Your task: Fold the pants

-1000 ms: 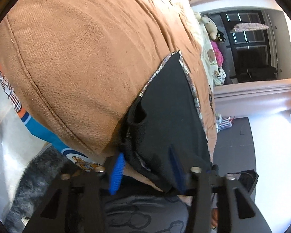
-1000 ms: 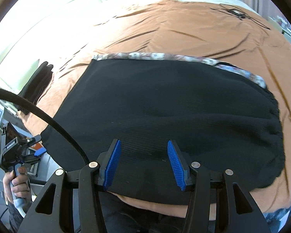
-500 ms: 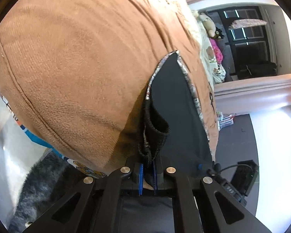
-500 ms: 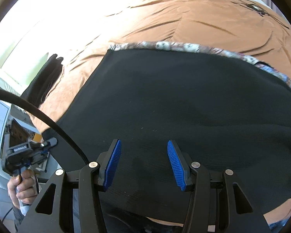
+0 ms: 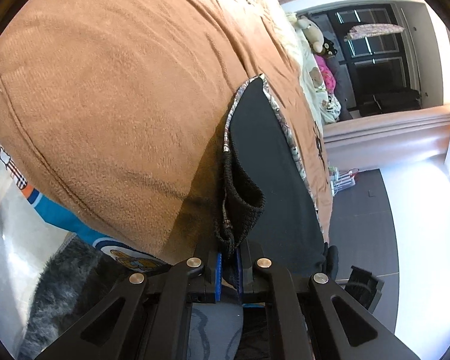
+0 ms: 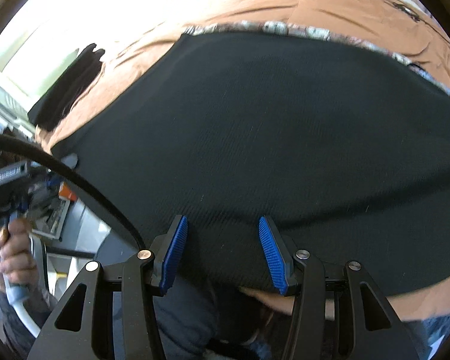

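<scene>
Black pants [image 6: 270, 126] with a patterned lining edge lie spread on a brown blanket [image 6: 255, 3] over a bed. In the left wrist view the pants [image 5: 270, 162] run away from me, and my left gripper [image 5: 228, 265] is shut on their ribbed waistband corner [image 5: 240, 207] at the bed's near edge. My right gripper [image 6: 225, 253] is open, its blue pads [image 6: 174, 255] just above the near edge of the pants, touching nothing. The other hand-held gripper [image 6: 12, 180] shows at the left of the right wrist view.
The brown blanket [image 5: 120, 90] covers the bed. Stuffed toys [image 5: 312, 36] and pillows lie at the far end. A grey furry rug [image 5: 60, 285] is on the floor below. A black cable [image 6: 75, 177] crosses the right wrist view. A dark cloth [image 6: 69, 87] lies at the bed's left edge.
My left gripper closed on the waistband corner of the pants and holds it. My right gripper moved closer over the pants and stayed open.
</scene>
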Demonstrator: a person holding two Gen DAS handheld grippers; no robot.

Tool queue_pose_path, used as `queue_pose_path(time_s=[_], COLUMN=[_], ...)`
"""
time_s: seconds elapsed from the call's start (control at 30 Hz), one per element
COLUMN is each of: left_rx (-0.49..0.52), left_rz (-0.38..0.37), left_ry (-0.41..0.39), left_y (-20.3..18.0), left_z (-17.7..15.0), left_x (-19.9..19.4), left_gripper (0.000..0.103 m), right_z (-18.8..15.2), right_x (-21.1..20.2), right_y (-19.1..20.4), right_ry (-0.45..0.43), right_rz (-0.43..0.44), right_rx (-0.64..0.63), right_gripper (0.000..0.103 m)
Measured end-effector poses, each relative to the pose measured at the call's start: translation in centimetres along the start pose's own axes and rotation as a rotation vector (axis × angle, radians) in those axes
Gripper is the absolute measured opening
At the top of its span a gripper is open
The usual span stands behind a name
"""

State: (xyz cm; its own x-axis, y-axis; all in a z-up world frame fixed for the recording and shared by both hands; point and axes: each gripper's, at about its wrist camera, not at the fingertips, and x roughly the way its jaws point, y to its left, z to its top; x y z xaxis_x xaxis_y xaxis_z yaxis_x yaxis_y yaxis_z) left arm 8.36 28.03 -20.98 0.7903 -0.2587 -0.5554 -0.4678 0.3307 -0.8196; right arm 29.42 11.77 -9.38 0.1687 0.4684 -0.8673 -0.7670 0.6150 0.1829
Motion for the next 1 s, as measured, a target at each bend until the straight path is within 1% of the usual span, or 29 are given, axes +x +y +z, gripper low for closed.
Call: queue_pose_path(time_s=[0.1,0.13,0.2,0.23,0.27,0.33,0.4,0.43,0.47,0.5,0.67,0.7,0.87,1.0], left_rx=[-0.012,-0.015,-0.023,-0.031,-0.044,-0.053,-0.065,-0.073,-0.079,-0.082,-0.087,-0.091,-0.121,-0.149], left_rz=[0.016,0.013,-0.002,-0.007,-0.010,-0.006,-0.004,-0.014,-0.020,-0.016,-0.016,-0.014,0.009,0.010], left_ry=[0.006,0.005,0.006,0.006,0.004,0.002,-0.010,-0.018,-0.028,-0.032,-0.046,-0.045,-0.046,-0.061], left_y=[0.3,0.3,0.5,0.6,0.7,0.9,1.2,1.4,1.4,1.4,1.2,1.2,1.2,1.2], left_z=[-0.1,-0.1,-0.3,-0.3,-0.3,-0.4,-0.4,-0.4,-0.4,-0.4,-0.6,-0.5,-0.4,-0.4], left_x=[0.2,0.3,0.4,0.5,0.6,1.0,1.3,1.3,1.2,1.2,0.8,0.9,1.1,1.3], left_gripper=[0.008,0.009,0.016,0.022,0.024,0.024,0.024,0.019,0.009,0.007,0.006,0.006,0.007,0.007], right_z=[0.3,0.6,1.2,1.4,1.8,2.7,3.8,3.9,4.4,4.8,6.7,7.1,9.1,10.5], right_x=[-0.9,-1.3,-2.4,-2.9,-3.3,-3.8,-3.7,-3.6,-3.2,-2.6,0.5,1.0,2.2,2.6], right_y=[-0.3,-0.6,-0.8,-0.9,-1.0,-1.3,-1.8,-2.2,-2.6,-3.1,-5.2,-5.5,-5.8,-6.1], right_ry=[0.002,-0.005,-0.029,-0.039,-0.054,-0.085,-0.105,-0.108,-0.109,-0.104,-0.071,-0.064,-0.077,-0.085], right_rz=[0.019,0.025,0.026,0.029,0.028,0.015,0.001,-0.002,-0.008,-0.024,-0.068,-0.073,-0.114,-0.139], right_rx=[0.011,0.015,0.014,0.013,0.014,0.018,0.036,0.045,0.056,0.070,0.124,0.135,0.153,0.153], right_gripper=[0.048,0.048,0.048,0.048,0.048,0.048,0.048,0.048,0.048,0.048,0.047,0.043,0.036,0.025])
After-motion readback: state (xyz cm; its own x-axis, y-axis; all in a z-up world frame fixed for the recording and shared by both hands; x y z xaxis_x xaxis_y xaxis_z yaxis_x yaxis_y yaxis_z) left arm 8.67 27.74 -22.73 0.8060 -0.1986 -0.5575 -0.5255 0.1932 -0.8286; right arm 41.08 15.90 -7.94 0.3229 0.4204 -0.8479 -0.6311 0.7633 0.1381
